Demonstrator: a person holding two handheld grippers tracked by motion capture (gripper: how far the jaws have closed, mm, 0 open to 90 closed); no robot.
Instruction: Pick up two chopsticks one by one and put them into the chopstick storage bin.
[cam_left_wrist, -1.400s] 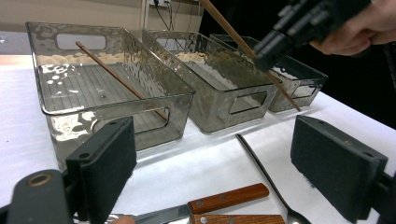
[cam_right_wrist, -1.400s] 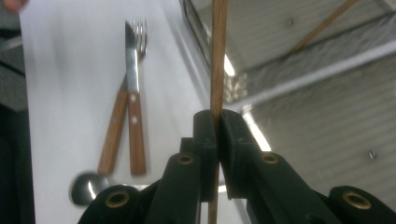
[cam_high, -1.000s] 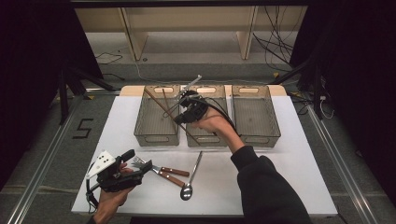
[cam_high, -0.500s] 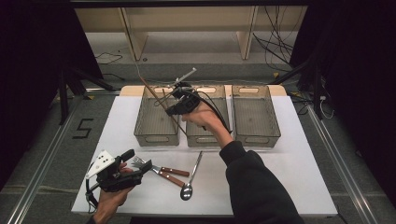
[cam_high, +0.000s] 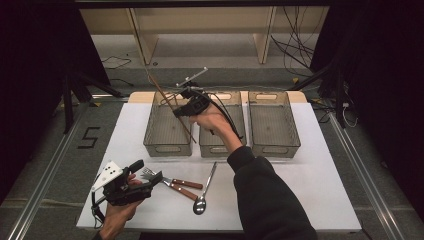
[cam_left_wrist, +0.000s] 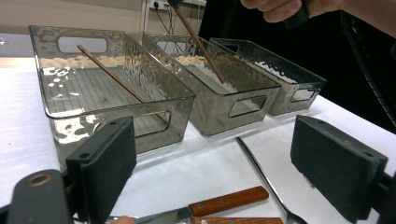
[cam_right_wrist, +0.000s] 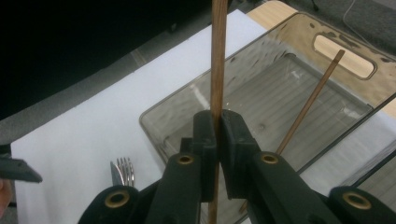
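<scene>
chopstick (cam_right_wrist: 218, 56) pinched between the right gripper (cam_right_wrist: 217, 122) pads (upright).

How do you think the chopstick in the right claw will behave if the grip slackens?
The chopstick looks thin, stiff and light, so it should stay straight. The right claw pinches it at one narrow spot, so it may pivot or slip. Being slender, it might roll once dropped into the bin.

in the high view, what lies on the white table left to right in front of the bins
left claw → fork → wooden-handled knife → spoon
</scene>
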